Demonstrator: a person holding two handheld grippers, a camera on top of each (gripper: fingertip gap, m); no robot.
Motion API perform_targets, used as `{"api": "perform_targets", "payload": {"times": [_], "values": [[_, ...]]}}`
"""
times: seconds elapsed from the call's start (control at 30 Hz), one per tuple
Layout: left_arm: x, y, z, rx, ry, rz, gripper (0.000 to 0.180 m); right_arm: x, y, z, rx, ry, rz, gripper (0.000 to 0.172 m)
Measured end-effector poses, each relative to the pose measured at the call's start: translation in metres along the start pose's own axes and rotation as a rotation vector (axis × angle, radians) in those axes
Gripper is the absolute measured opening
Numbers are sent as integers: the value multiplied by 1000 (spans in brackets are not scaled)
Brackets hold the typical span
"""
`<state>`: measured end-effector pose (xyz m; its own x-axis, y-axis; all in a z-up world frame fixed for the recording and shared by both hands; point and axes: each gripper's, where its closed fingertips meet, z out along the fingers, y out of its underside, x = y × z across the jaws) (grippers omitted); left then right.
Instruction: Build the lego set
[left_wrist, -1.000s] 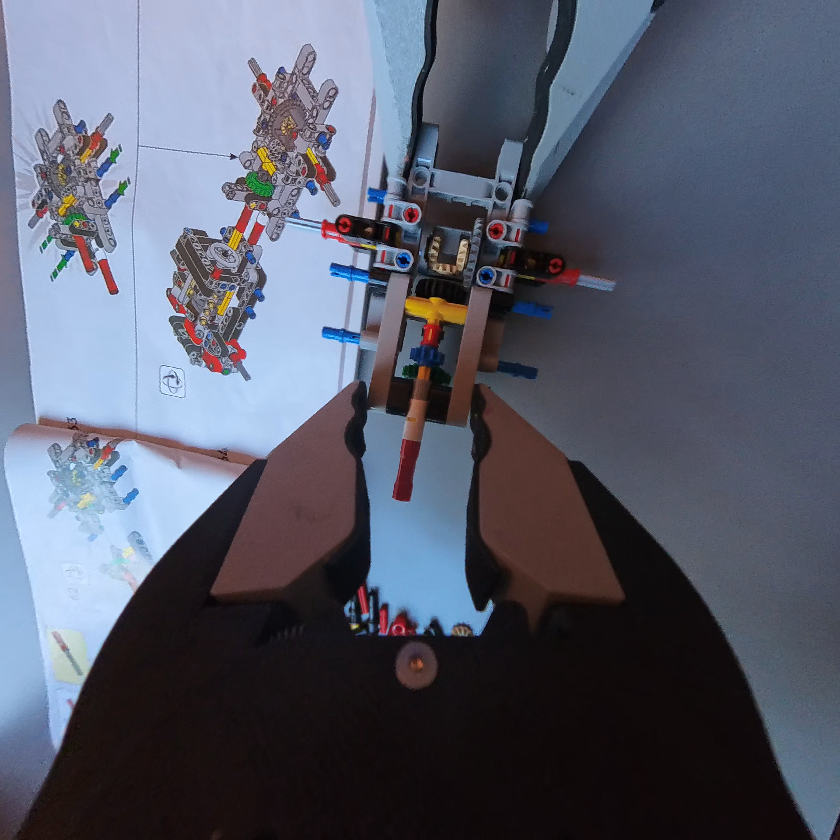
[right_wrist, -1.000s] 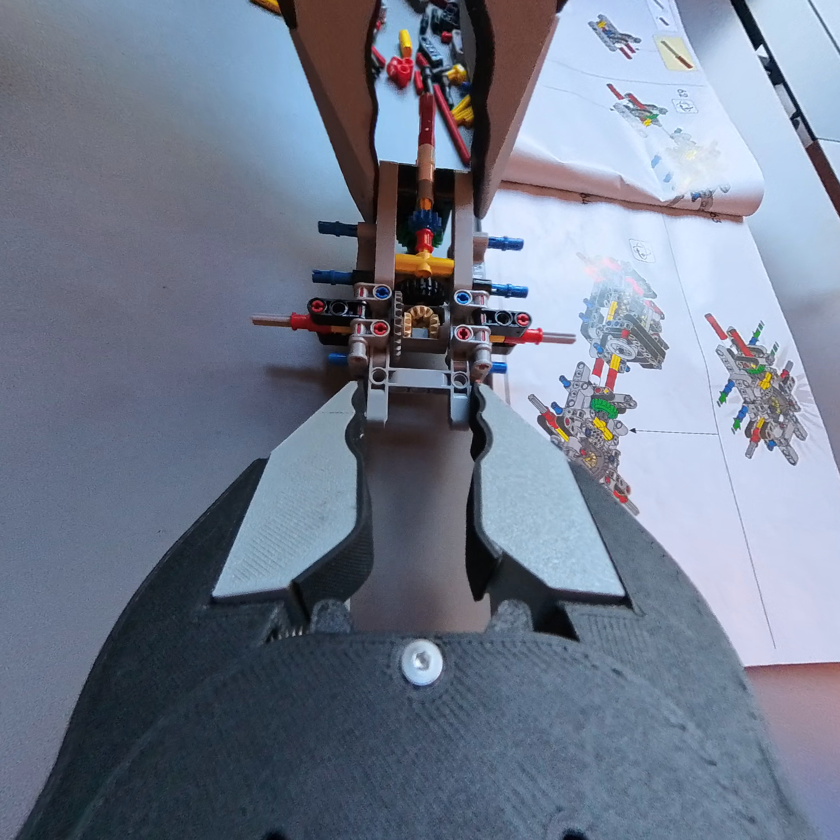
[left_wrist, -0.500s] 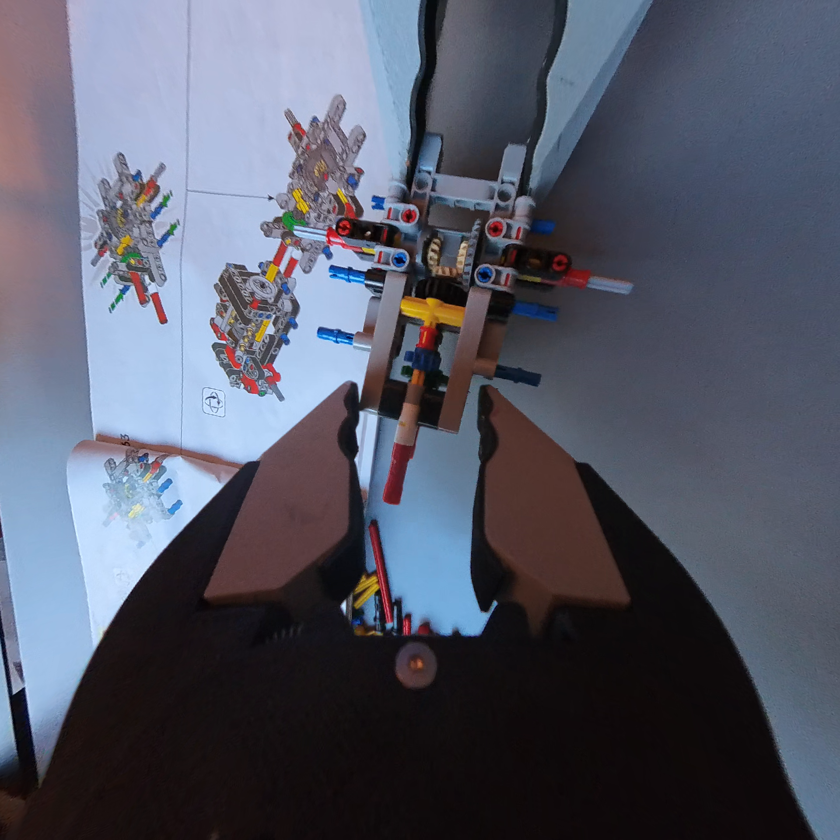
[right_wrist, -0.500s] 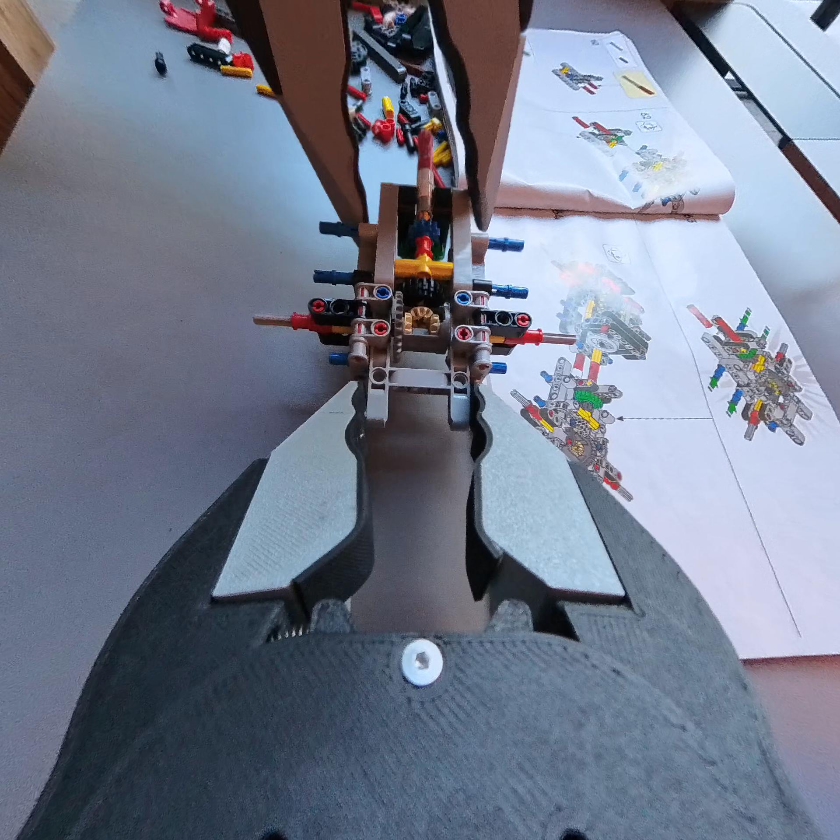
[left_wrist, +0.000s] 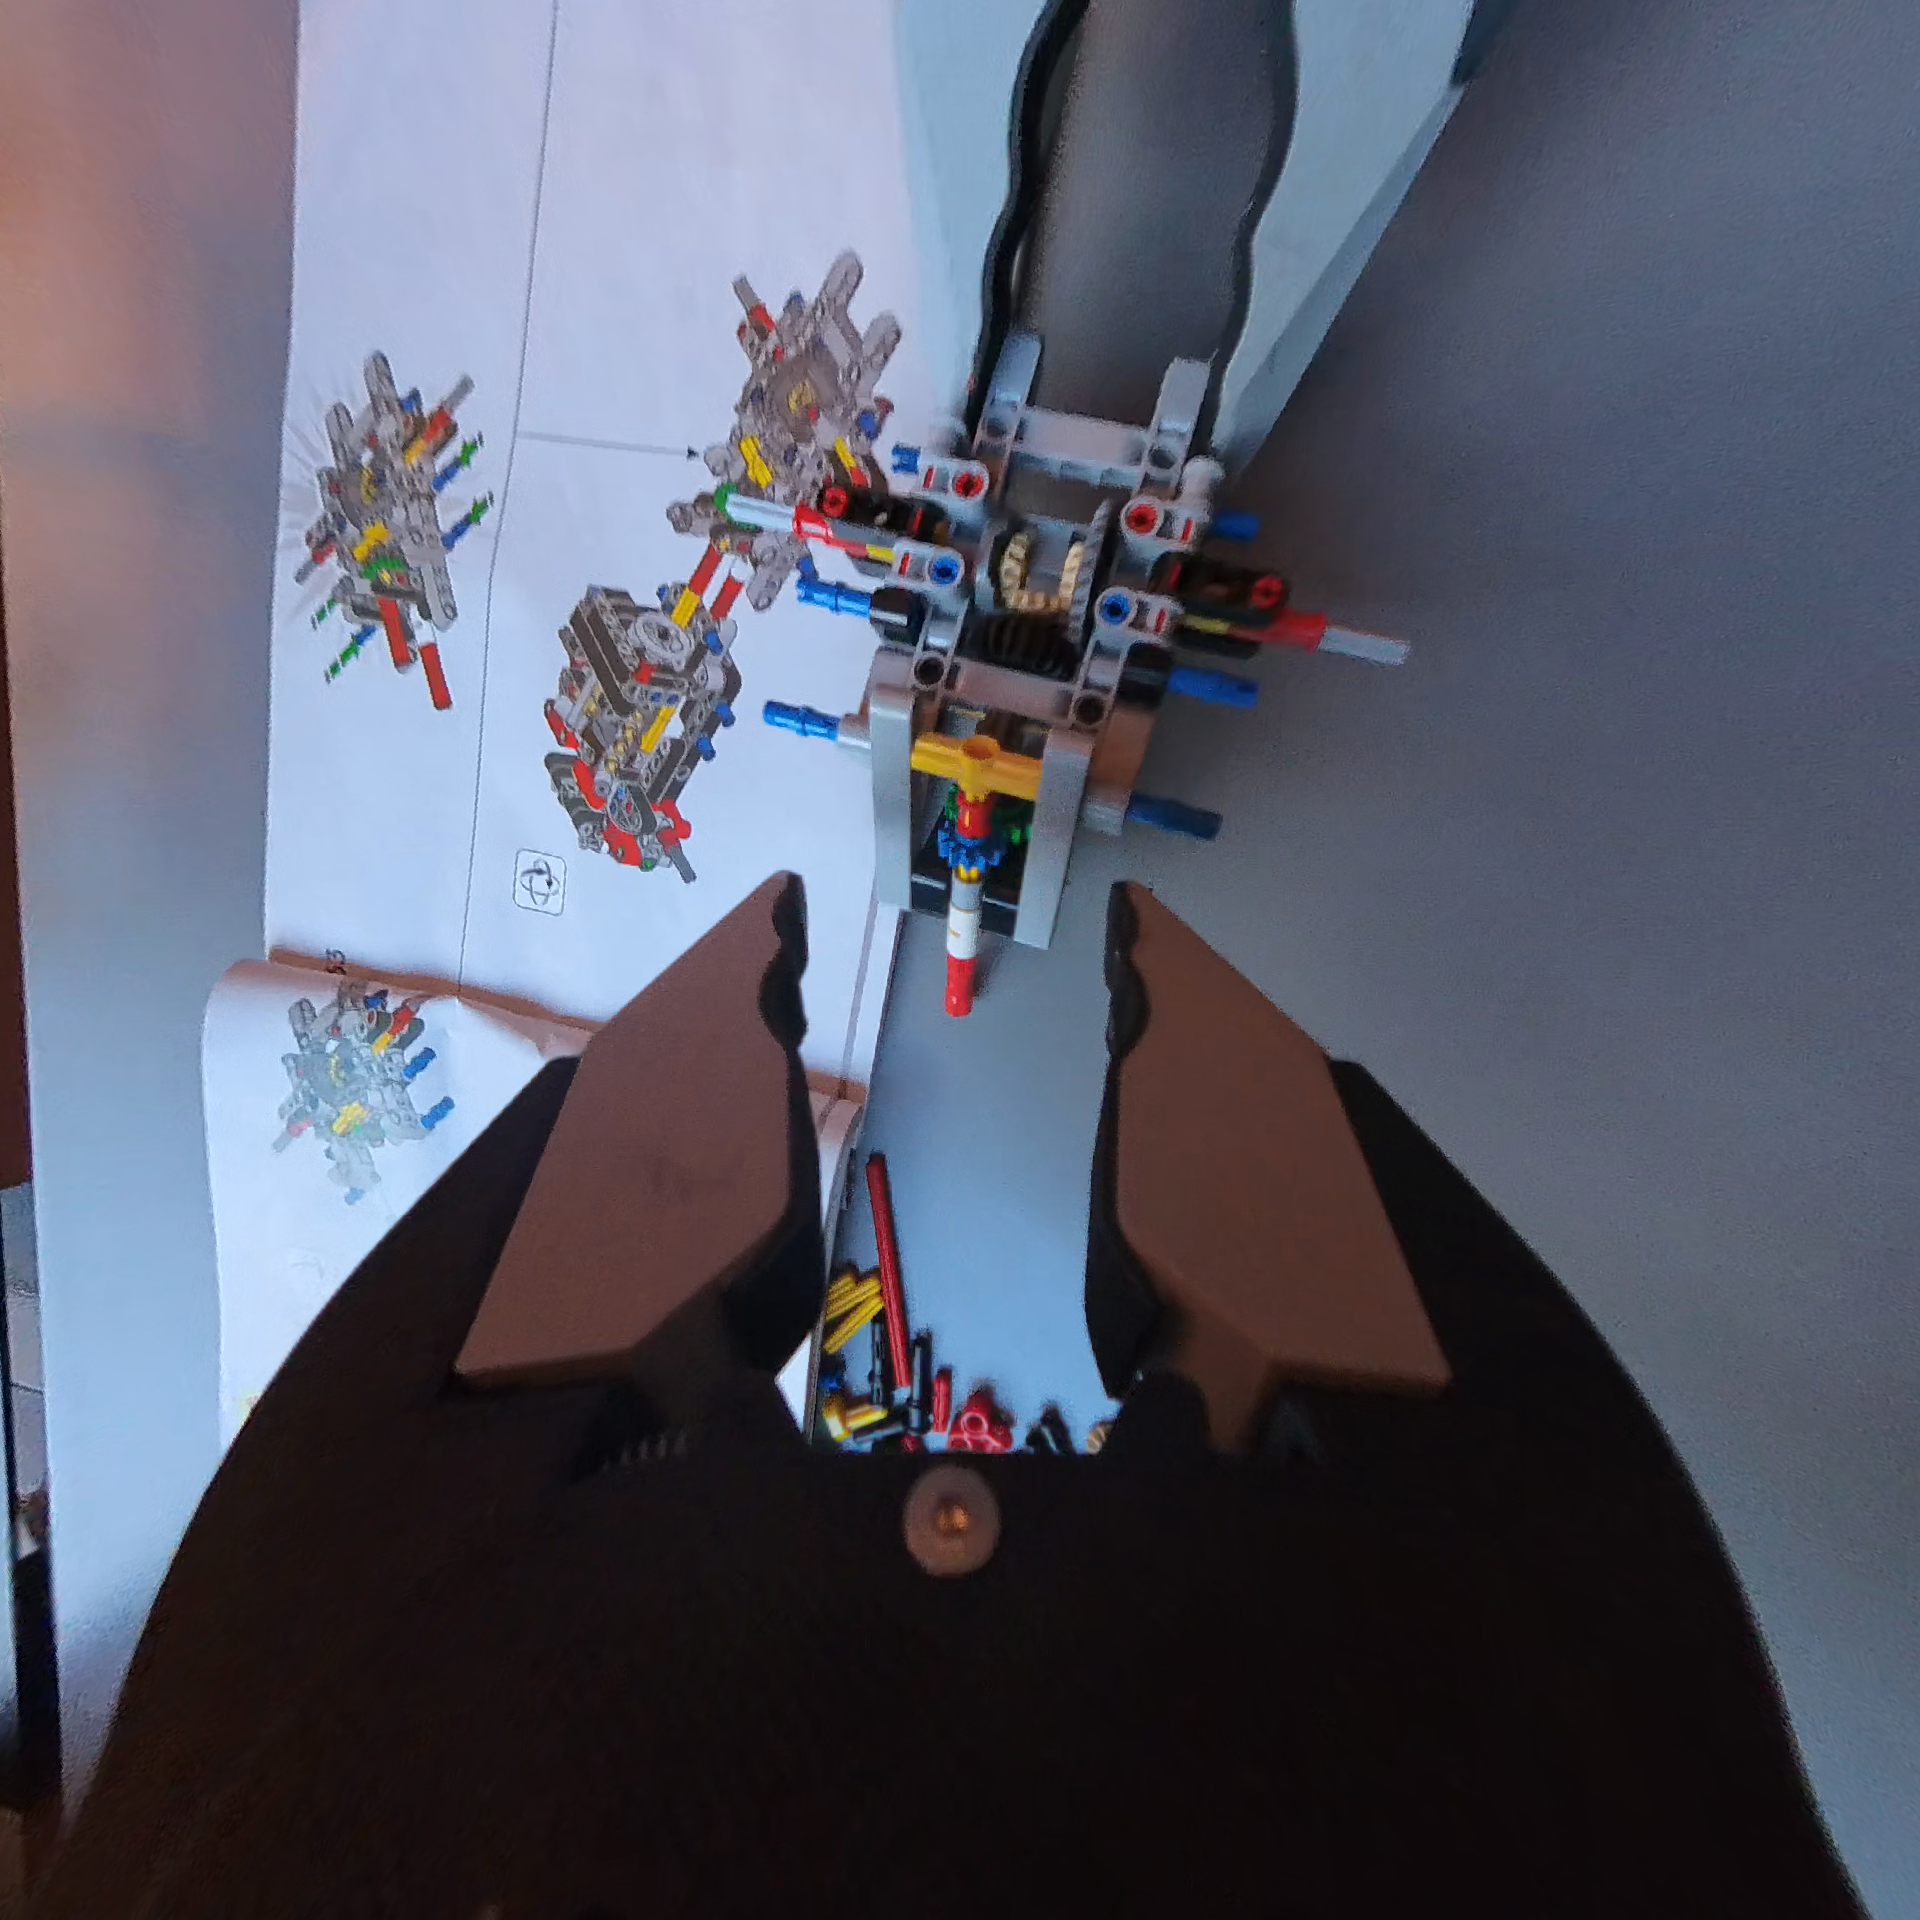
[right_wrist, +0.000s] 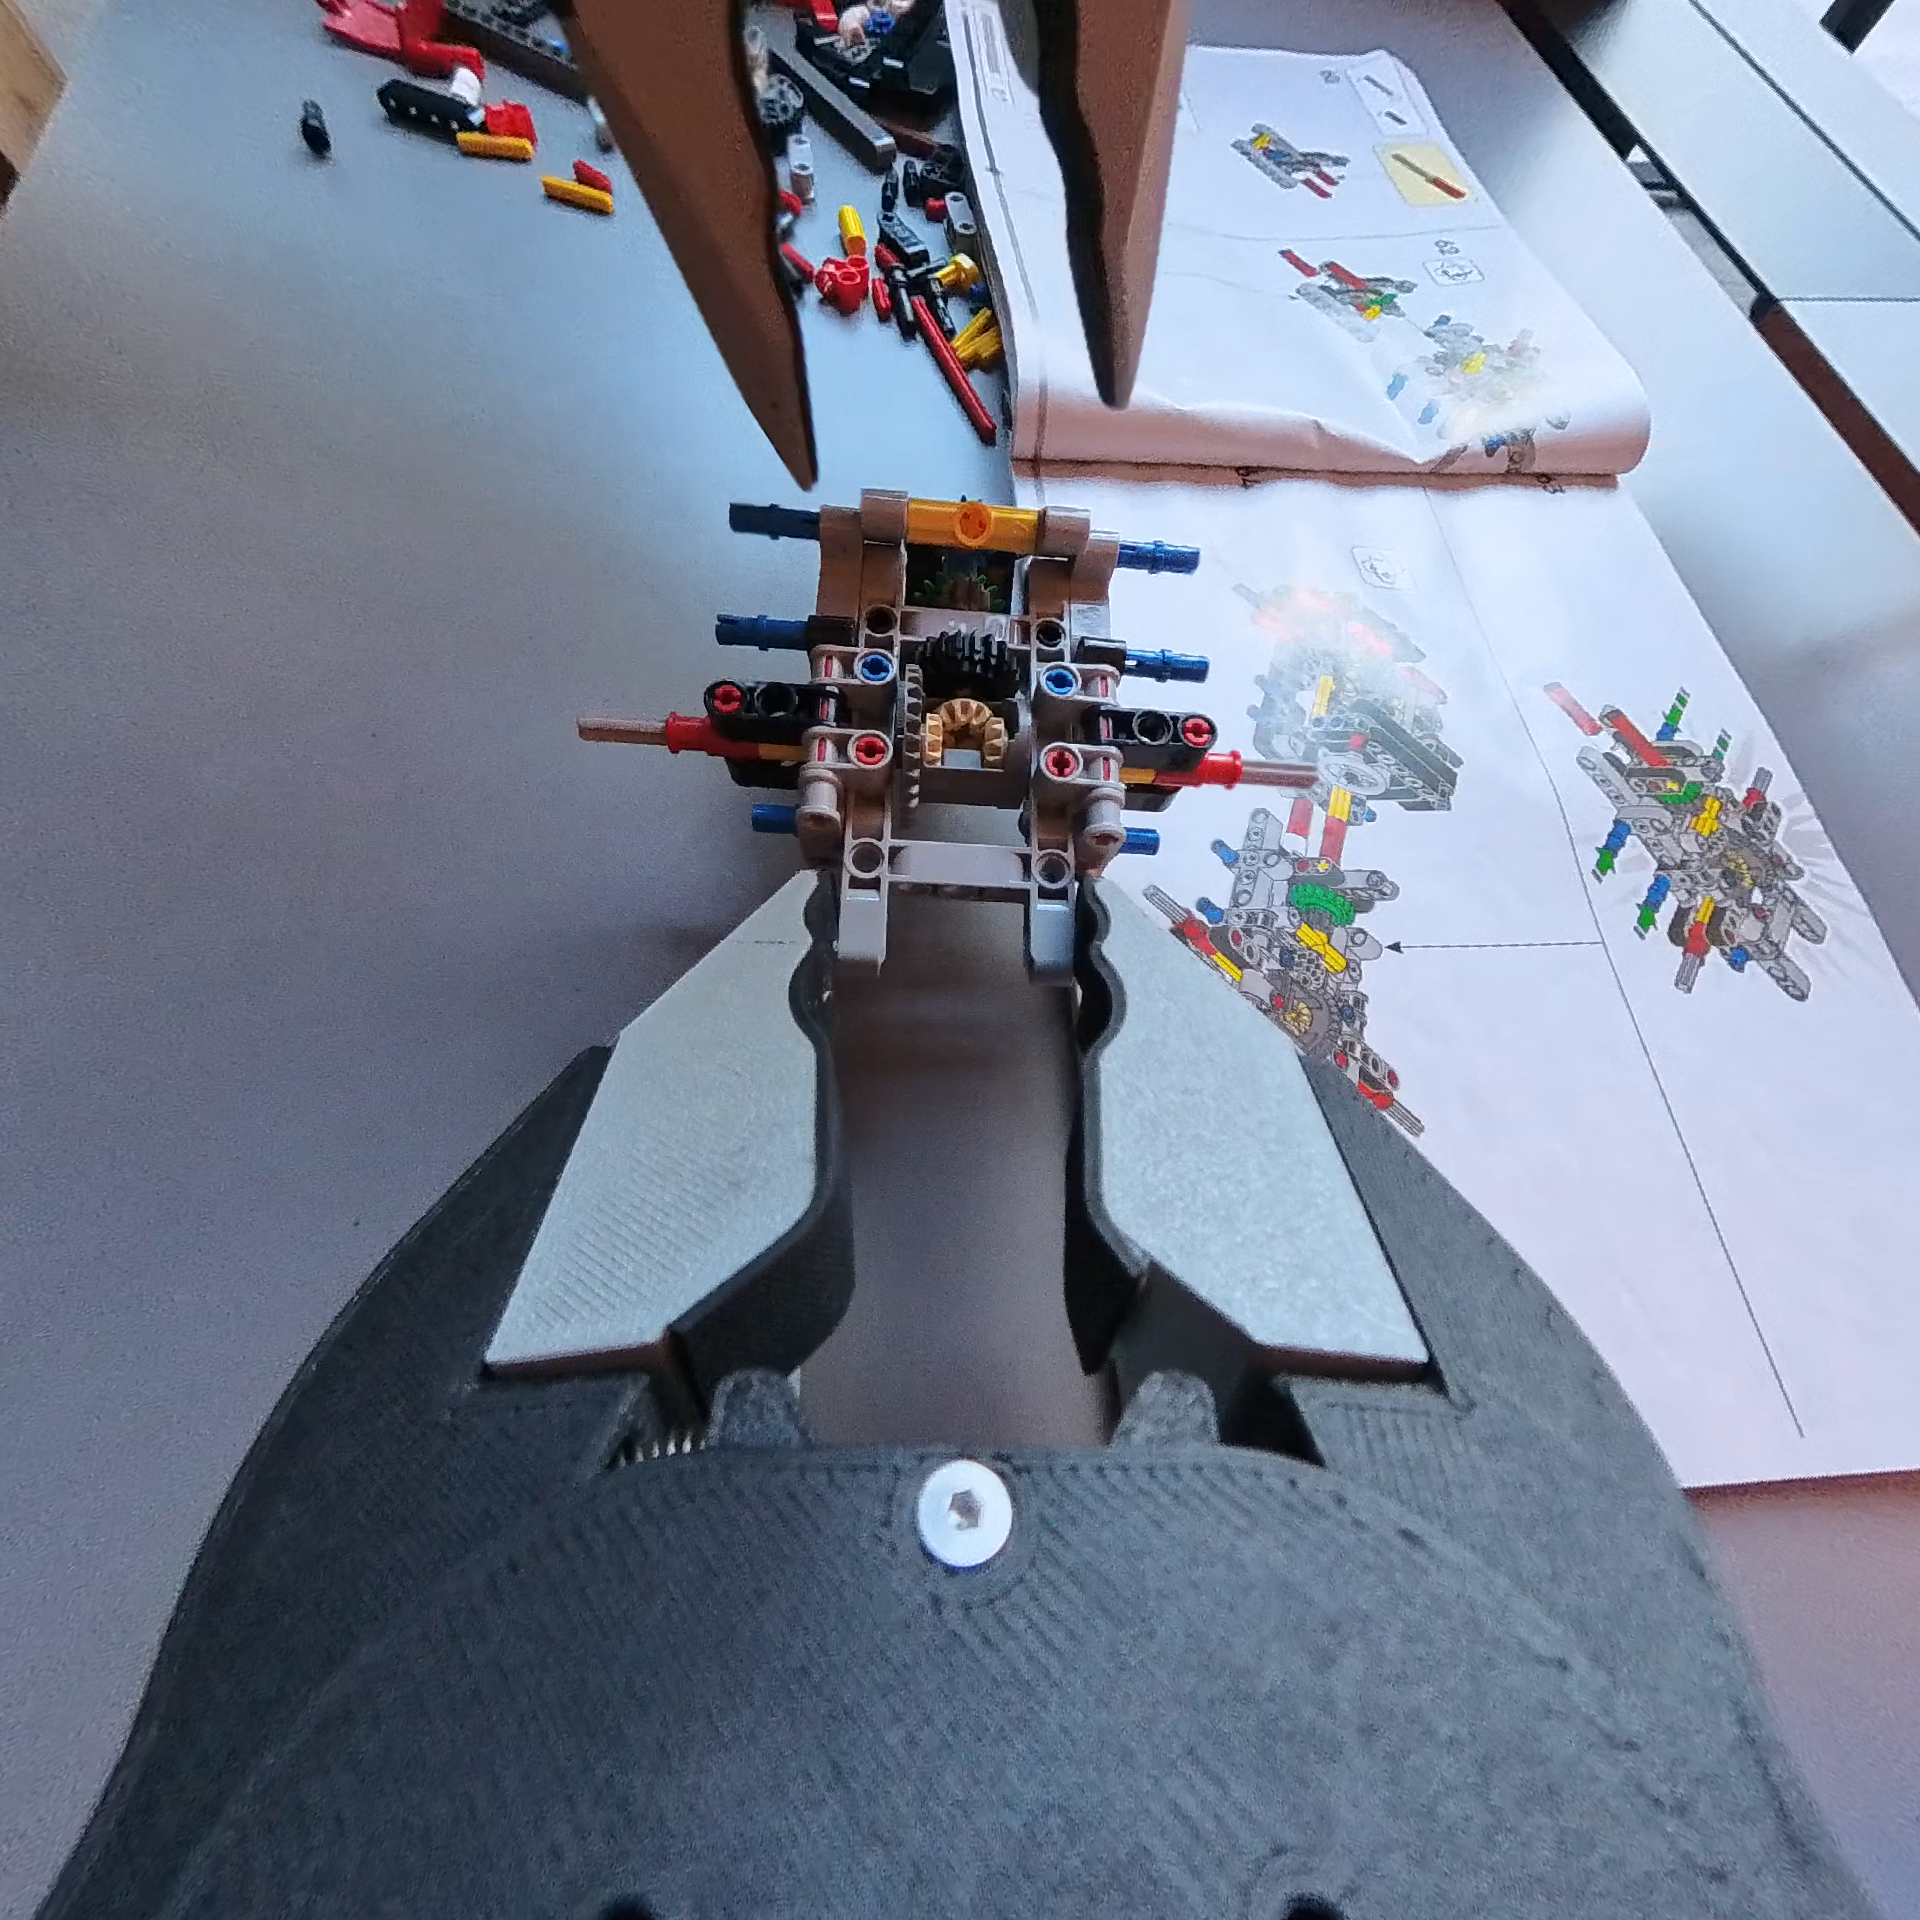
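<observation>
A grey building-brick assembly (right_wrist: 966, 717) with gears, blue pins and red axles is clamped at its grey frame end by my right gripper (right_wrist: 956, 914), both pads pressing on the frame's two legs. It also shows in the left wrist view (left_wrist: 1029, 644), with the right gripper (left_wrist: 1101, 395) behind it. My left gripper (left_wrist: 956, 904) is open, with nothing between its fingers. Its brown fingertips (left_wrist: 774, 935) stand apart from the assembly's other end, on either side of the protruding red-tipped axle (left_wrist: 961, 966). In the right wrist view the left gripper (right_wrist: 956, 436) sits just beyond the assembly.
An open instruction booklet (right_wrist: 1558, 1039) lies on the grey table (right_wrist: 312, 727) to the right of the assembly; it is on the left in the left wrist view (left_wrist: 623, 312). A pile of loose brick parts (right_wrist: 883, 260) lies behind the left gripper.
My left gripper has opened wider, let go of the assembly's far end and drawn back from it. My right gripper has kept its hold on the frame.
</observation>
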<state>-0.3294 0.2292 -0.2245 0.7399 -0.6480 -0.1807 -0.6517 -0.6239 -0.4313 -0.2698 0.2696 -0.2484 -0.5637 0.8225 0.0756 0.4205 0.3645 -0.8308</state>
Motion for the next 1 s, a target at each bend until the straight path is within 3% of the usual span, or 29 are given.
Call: {"api": "perform_targets", "payload": {"times": [0.1, 0.2, 0.3, 0.4, 0.53, 0.7, 0.83, 0.93, 1.0], "values": [[1, 6, 11, -7, 32, -2, 54, 0, 1, 0, -7, 4, -7, 43], [3, -2, 14, 36, 59, 40, 36, 1, 1, -1, -24, 19, -26, 43], [4, -14, 11, 62, 69, 75, 33, 3, 4, -3, -40, 33, -38, 43], [8, -19, 11, 56, 96, 109, 11, 9, 3, -7, -33, 52, -25, 43], [9, -20, 12, 43, 136, 118, 4, 12, 4, -8, -36, 62, -28, 43], [10, -28, 1, 92, 167, 70, 3, 11, 1, -11, -17, 56, -19, 43], [12, -22, 8, 44, 159, 58, 4, 10, 5, -8, -35, 48, -22, 43], [11, -32, -1, 110, 183, 25, 2, 9, 6, -6, -49, 55, -36, 43], [8, -34, -6, 128, 204, -30, 13, 9, 4, -7, -42, 54, -32, 43]]}}
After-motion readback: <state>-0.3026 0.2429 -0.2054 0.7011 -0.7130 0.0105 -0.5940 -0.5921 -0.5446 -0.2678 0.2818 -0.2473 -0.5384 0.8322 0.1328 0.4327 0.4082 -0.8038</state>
